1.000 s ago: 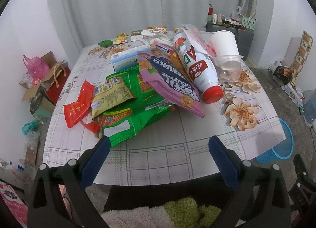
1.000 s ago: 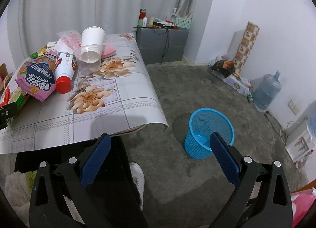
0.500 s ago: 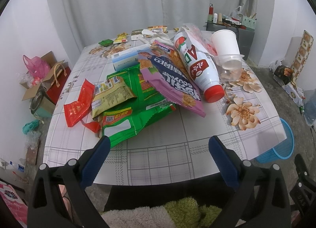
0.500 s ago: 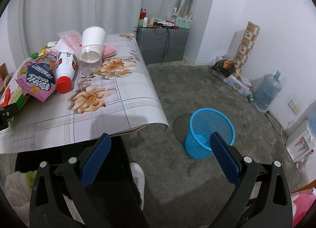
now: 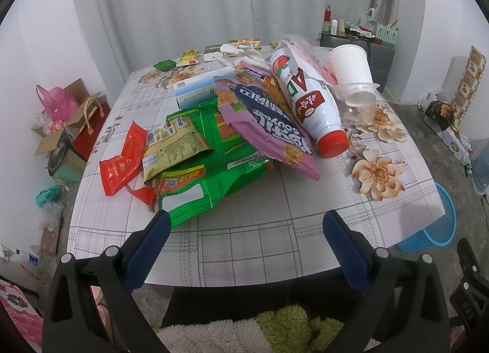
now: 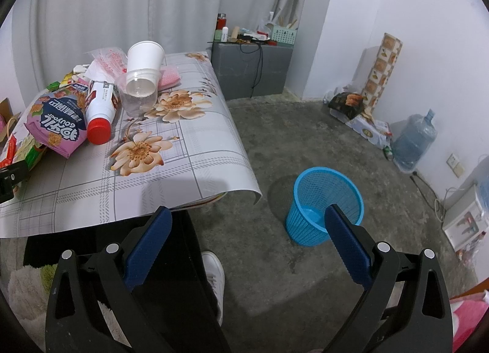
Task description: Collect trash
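Wrappers (image 5: 241,126), bottle (image 5: 305,99) and cups (image 5: 354,78) heaped on table; blue basket (image 6: 325,209) seemingly empty.

wrappers (image 5: 214,151) piled on table (image 5: 275,230), bottle (image 5: 305,99) atop, bin (image 6: 325,209) on floor right of table

The table (image 5: 244,246) edge hides most of the blue bin (image 5: 440,230) — beneath the purple bag (image 5: 269,133), the green bags (image 5: 214,175) lie half covered.

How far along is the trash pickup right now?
Nothing looks done: the blue bin on the floor looks empty. Nothing is in hand; the left gripper and right gripper are both open. Left on the table: wrappers, the bottle and cups.
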Tool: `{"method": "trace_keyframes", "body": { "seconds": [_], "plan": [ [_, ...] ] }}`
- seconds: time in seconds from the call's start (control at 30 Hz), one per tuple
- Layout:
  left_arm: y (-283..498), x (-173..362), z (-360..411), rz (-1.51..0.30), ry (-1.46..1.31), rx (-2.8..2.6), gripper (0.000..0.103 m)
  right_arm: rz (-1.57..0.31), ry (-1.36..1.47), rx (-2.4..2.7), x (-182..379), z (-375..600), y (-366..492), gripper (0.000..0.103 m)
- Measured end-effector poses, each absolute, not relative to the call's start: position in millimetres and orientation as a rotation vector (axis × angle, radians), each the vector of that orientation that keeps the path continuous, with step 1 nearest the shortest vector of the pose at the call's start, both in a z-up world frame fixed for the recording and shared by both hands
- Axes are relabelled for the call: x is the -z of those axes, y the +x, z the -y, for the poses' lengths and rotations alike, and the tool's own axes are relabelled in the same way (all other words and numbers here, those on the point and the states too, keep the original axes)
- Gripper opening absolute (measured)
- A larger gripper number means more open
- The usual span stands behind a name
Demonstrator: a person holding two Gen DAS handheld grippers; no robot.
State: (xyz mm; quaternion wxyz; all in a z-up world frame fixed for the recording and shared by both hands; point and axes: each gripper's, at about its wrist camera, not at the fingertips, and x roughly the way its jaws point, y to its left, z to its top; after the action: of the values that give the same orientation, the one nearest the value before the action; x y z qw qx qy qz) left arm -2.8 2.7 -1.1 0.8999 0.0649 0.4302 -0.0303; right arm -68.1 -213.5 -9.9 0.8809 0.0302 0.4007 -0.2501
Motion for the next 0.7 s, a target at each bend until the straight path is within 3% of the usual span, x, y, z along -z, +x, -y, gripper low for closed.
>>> {"method": "trace_keyframes", "body": {
  "seconds": [0.7],
  "plan": [
    [-4.0, 3.9, -8.1, -0.893, 0.132, 0.081, 0.097, -0.832, 0.062, 0.515, 12.2, 205.1, -59.0, 0.095]
  ]
}}
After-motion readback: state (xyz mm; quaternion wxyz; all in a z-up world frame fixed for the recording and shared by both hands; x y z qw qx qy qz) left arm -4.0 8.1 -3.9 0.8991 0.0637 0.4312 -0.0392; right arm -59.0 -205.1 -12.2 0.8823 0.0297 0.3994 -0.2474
